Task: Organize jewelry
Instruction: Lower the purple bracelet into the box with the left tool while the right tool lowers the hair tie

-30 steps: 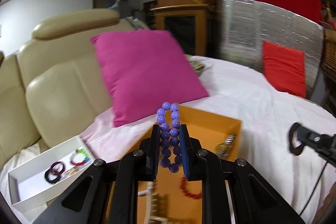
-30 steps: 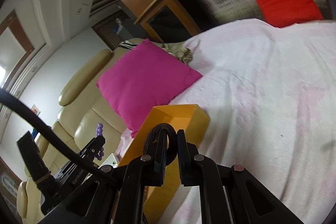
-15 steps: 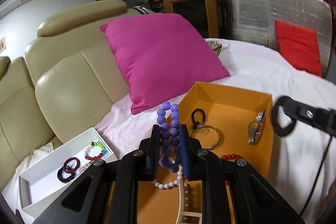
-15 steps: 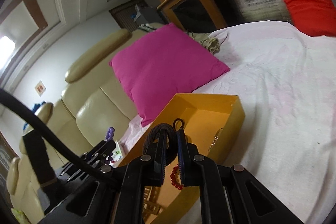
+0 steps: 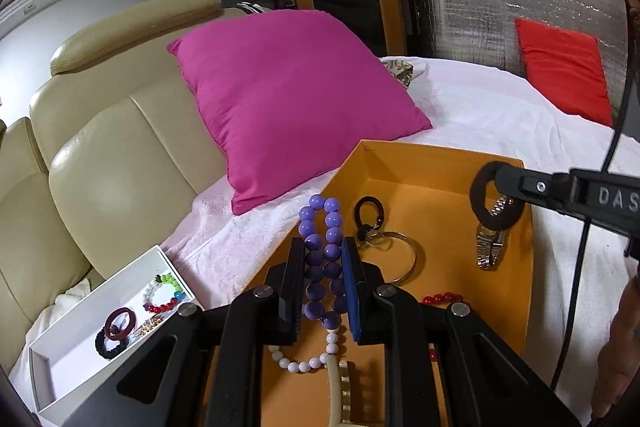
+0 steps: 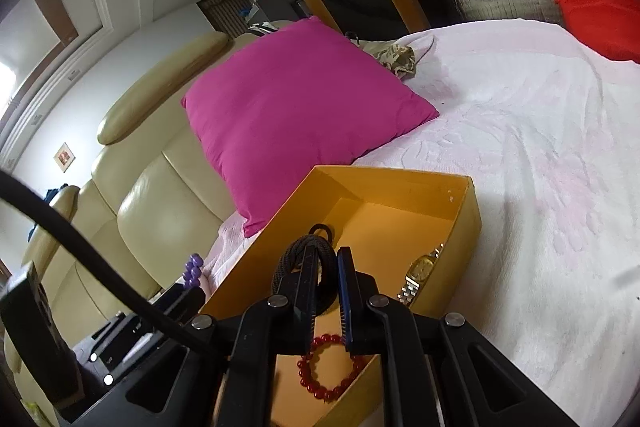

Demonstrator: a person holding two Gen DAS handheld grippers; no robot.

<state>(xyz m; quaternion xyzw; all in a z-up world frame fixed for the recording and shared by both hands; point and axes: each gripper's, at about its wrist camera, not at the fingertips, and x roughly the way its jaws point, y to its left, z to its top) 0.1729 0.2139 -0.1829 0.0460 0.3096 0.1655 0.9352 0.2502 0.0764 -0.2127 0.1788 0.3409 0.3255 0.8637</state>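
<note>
Holding a purple bead bracelet (image 5: pixel 322 259) between my left fingers (image 5: pixel 292 287), I see round, glossy beads folded into two rows, and its top loop stands up past the fingertips. These fingers are nearly closed and press the beads from both sides. The left gripper (image 5: pixel 322 281) hangs over the near end of the orange box (image 5: pixel 420 155), which sits on the bed (image 5: pixel 480 115).

My right gripper (image 6: pixel 325 291) is closed on a black hair tie (image 6: pixel 316 259), a thick dark fabric ring. It sticks up between the fingers, over the same box.

Inside the box lie a metal watch (image 6: pixel 418 277), a red bead bracelet (image 6: pixel 326 367), a white bead bracelet (image 5: pixel 304 361) and a black loop on a metal ring (image 5: pixel 390 259).

To the left, a white tray (image 5: pixel 76 355) holds some small bracelets; these I cannot see clearly.
</note>
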